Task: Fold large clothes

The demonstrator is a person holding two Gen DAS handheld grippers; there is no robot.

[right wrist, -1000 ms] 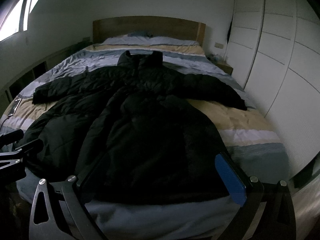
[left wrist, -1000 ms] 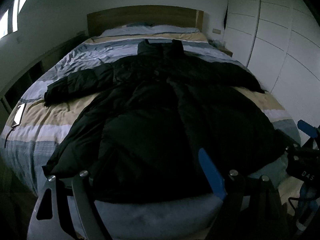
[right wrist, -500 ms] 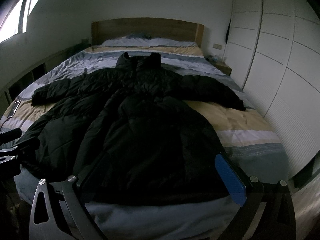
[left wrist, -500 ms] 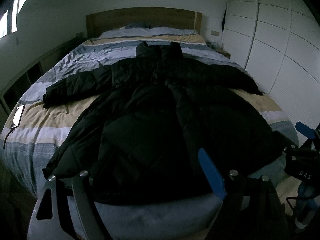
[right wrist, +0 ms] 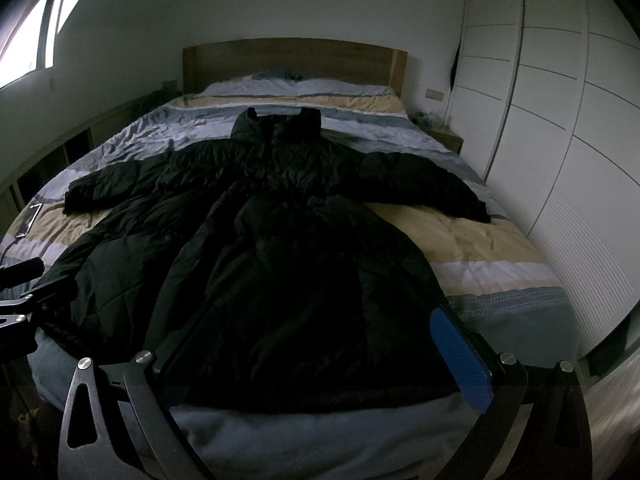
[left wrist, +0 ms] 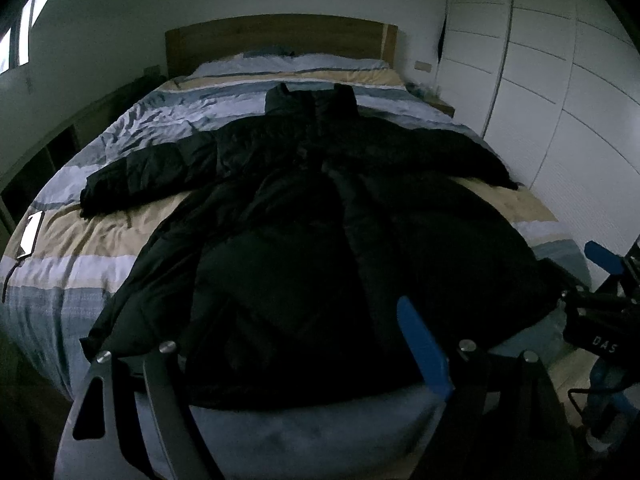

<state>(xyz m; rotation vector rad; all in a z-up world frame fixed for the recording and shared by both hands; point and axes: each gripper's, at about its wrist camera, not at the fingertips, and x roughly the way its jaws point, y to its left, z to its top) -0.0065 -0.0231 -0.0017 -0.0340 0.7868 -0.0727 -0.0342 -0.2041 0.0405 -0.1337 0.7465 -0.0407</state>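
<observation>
Spread across a bed (left wrist: 72,248) in a dim room, seen from its foot: a long black coat (left wrist: 320,232), front up, collar toward the headboard (left wrist: 280,36), hem at the foot edge nearest the cameras. Sleeves flung out to either side of the coat's body, each cuff lying on the striped duvet (right wrist: 480,240). Left of the coat's left-hand sleeve, near the bed's edge, a phone (left wrist: 31,234), flat, a cable trailing from it. Right of the coat, beyond the bed, a white wardrobe (right wrist: 560,120); beside the headboard on that side, a nightstand (right wrist: 444,138). Beyond the coat's collar, pillows (left wrist: 296,64) against the headboard.

Just short of the coat's hem, left gripper (left wrist: 296,344) with fingers spread wide, holding nothing, one blue pad (left wrist: 420,344) showing over the dark fabric. Also short of the hem, right gripper (right wrist: 320,352), fingers likewise wide apart and empty, blue pad (right wrist: 460,356) over the coat's right-hand corner. Neither gripper plainly touching the coat. Right gripper also visible at the right edge of the left camera's view (left wrist: 600,308), off the coat's right-hand corner; left gripper at the left edge of the right camera's view (right wrist: 24,292), off the coat's left-hand corner.
</observation>
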